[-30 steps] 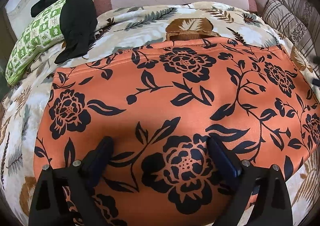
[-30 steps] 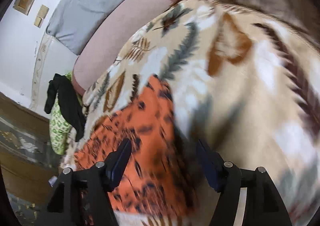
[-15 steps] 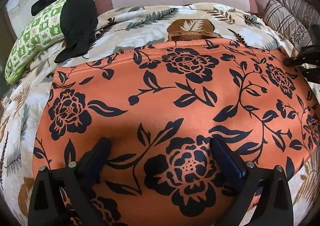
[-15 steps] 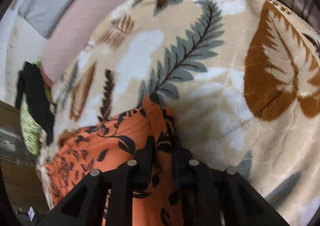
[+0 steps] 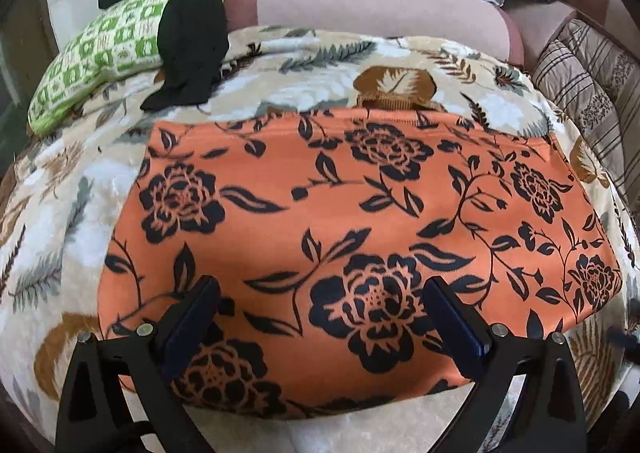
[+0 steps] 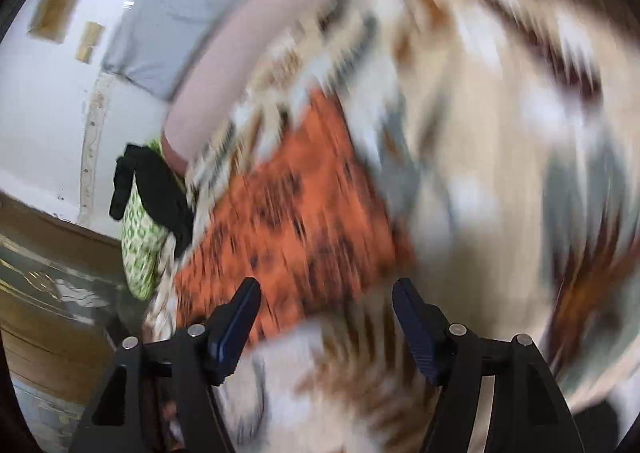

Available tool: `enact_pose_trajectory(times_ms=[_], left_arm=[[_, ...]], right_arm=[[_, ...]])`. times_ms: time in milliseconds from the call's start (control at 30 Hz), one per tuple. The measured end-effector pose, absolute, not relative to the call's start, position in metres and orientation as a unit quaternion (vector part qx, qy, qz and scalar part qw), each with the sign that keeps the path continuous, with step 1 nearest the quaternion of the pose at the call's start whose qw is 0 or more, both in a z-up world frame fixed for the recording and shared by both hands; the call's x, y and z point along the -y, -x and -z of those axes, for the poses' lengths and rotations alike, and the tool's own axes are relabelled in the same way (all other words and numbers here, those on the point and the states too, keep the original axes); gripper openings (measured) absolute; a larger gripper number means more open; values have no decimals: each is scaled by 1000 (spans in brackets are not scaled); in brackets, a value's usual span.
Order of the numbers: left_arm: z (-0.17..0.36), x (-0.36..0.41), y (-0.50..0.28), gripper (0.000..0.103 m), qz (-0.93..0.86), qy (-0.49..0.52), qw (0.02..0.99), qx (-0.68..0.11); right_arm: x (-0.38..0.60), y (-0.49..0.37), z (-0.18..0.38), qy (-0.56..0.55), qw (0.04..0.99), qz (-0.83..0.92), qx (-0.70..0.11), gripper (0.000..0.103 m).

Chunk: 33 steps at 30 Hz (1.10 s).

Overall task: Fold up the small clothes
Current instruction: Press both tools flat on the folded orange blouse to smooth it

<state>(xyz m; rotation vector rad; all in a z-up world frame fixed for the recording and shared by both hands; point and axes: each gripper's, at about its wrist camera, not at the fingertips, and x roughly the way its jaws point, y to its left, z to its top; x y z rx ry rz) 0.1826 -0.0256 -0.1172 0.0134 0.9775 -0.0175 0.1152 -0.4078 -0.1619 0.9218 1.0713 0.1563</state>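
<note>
Orange cloth [image 5: 360, 221] with black flowers lies flat on the leaf-print blanket [image 5: 72, 205], both my grippers spread above it.

From the left: a green-and-white pillow [image 5: 100, 65] sits at the blanket's far corner with a black garment [image 5: 192, 37] draped over it, then a pink cushion [image 5: 372, 5] along the back, then striped bedding [image 5: 588, 93] at the far right. My left gripper [image 5: 320, 317] hangs wide over the near edge of the orange cloth, nothing pinched between its fingers. My right gripper [image 6: 326, 317] is opening, its view badly smeared; the cloth's [image 6: 296, 221] corner shows beyond its tips, with nothing between them. No containers show, and I can read no labels or writing anywhere.
</note>
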Motion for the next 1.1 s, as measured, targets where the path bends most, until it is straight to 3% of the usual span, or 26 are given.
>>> enact_pose_trajectory(times_ms=[400, 567, 733, 767, 833, 867, 900, 967, 1100], left_arm=[[107, 33, -194, 102, -6, -8, 895, -447], [136, 39, -220, 100, -25, -42, 870, -490], [114, 31, -209, 100, -22, -13, 901, -433], [120, 31, -213, 100, -24, -16, 897, -442], [143, 33, -223, 101, -20, -36, 873, -486], [149, 33, -223, 102, -18, -45, 874, -483], [147, 33, -221, 102, -17, -47, 881, -471], [142, 34, -222, 100, -21, -46, 877, -478], [119, 36, -215, 100, -22, -39, 900, -434]], right_arm=[[410, -163, 176, -489, 758, -40, -430, 72], [405, -172, 189, -477, 755, -29, -448, 73], [407, -179, 176, -466, 769, -43, -436, 73], [407, -182, 181, -466, 765, -39, -443, 71], [411, -184, 195, -480, 751, -22, -452, 51], [412, -184, 196, -482, 749, -17, -454, 35], [417, -182, 196, -488, 746, -22, -454, 30], [417, -183, 192, -477, 750, -26, -458, 23], [408, -186, 181, -441, 770, -27, -460, 22]])
